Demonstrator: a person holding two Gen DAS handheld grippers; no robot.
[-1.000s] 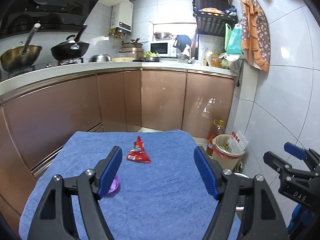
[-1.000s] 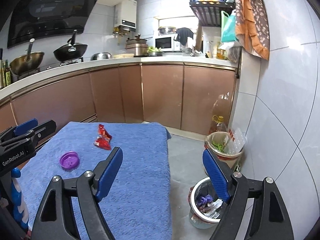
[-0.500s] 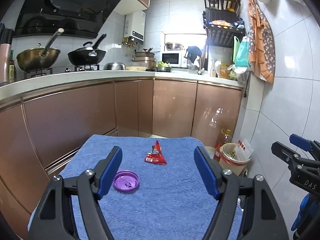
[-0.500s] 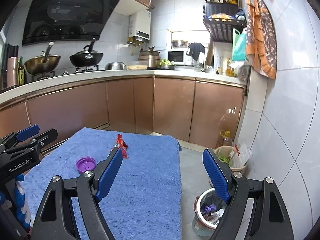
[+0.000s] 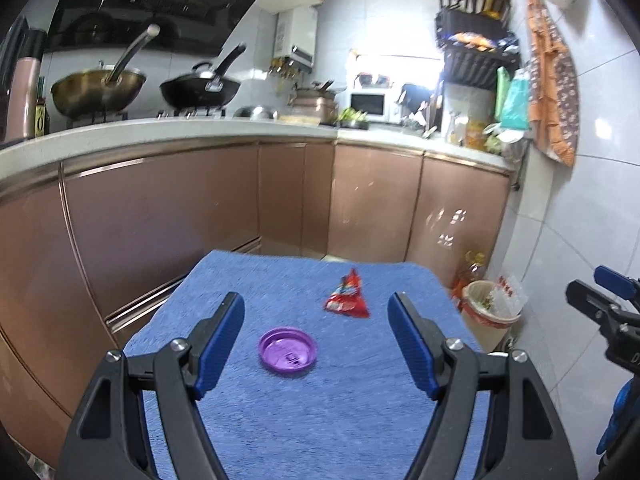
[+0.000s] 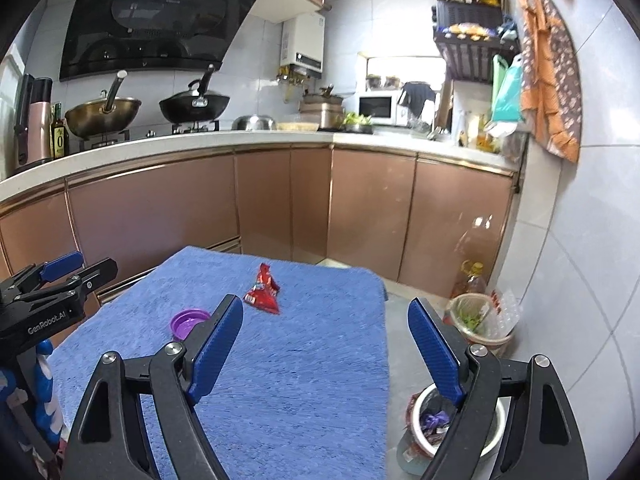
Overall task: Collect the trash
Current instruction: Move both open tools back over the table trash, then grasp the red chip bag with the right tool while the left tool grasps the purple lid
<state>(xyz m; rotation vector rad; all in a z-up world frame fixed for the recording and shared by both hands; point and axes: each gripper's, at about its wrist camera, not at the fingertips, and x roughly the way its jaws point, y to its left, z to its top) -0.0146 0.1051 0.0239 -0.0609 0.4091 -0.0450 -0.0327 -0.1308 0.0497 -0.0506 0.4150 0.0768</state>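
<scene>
Through the left wrist camera we see our left gripper (image 5: 316, 340) spread wide and empty above the blue towel (image 5: 352, 420); the purple lid (image 5: 287, 349) lies flat between the fingers' line, the red wrapper (image 5: 347, 301) farther off.

From the right wrist camera, our right gripper (image 6: 326, 344) also gapes with nothing between its fingers — the trash bin (image 6: 424, 428) stands on the floor just beside the towel's right edge.

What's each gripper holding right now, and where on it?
Nothing. Left gripper and right gripper are both open and empty; the red wrapper and purple lid lie untouched on the blue cloth.
</scene>
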